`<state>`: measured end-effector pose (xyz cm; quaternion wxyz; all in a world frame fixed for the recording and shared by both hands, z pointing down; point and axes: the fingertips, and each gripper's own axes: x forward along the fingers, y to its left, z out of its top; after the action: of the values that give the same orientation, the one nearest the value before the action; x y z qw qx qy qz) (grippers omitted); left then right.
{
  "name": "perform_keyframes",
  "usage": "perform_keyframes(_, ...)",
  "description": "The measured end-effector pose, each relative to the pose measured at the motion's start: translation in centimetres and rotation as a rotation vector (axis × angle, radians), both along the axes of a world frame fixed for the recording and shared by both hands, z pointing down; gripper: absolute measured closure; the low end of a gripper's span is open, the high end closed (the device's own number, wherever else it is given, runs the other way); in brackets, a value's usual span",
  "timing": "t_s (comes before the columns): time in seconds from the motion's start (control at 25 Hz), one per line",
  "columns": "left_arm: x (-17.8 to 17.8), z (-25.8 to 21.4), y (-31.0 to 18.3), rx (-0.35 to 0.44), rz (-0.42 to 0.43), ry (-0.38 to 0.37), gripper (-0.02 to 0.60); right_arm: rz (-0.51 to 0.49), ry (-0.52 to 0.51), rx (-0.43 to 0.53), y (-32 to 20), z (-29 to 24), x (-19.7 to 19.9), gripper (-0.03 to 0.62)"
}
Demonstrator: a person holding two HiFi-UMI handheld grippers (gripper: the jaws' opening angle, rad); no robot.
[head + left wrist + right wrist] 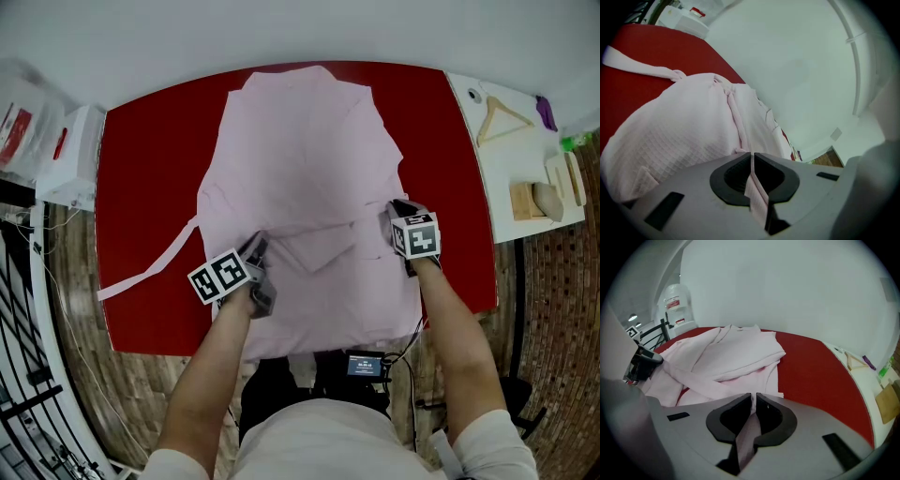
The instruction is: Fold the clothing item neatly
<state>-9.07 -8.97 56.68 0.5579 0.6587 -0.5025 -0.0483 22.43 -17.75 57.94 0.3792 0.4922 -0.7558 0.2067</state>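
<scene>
Now we have the red desk [141, 169] carrying the pink robe [300, 159], which lies spread across its middle with its belt [150, 267] trailing off to the left. We judge the waffle cloth soft, light and limp, so it will sag unless taken at edges or corners. Our left gripper [752, 155] is clamped on a thin fold of it, and our right gripper [753, 397] likewise pinches cloth on the right side.
</scene>
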Motion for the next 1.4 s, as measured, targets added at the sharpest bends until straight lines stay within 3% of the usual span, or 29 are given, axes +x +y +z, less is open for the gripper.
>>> perform_keyframes(0.28, -1.3, -1.9, 1.4, 0.058, -0.007, 0.004, 0.565, 0.024, 0.007, 0.064, 0.3, -1.3, -0.1, 0.55)
perform_keyframes(0.52, -2.2, -8.9, 3.3, 0.284, -0.021, 0.045, 0.565, -0.05, -0.016, 0.222, 1.9, -6.7, -2.0, 0.546)
perform_keyframes(0.72, -3.7, -14.0, 5.1, 0.447, -0.028, -0.008, 0.565, -0.185, 0.002, 0.35, 4.7, -10.9, -5.5, 0.546)
perform_keyframes(0.92, -6.0, -15.5, 6.9, 0.496, 0.02, -0.061, 0.565, -0.269, 0.003, 0.375, 8.1, -12.2, -11.0, 0.546)
perform_keyframes(1.4, -14.7, -14.4, 10.8, 0.49, 0.133, -0.02, 0.563, -0.45, 0.025, 0.376, 14.4, -12.1, -30.3, 0.546)
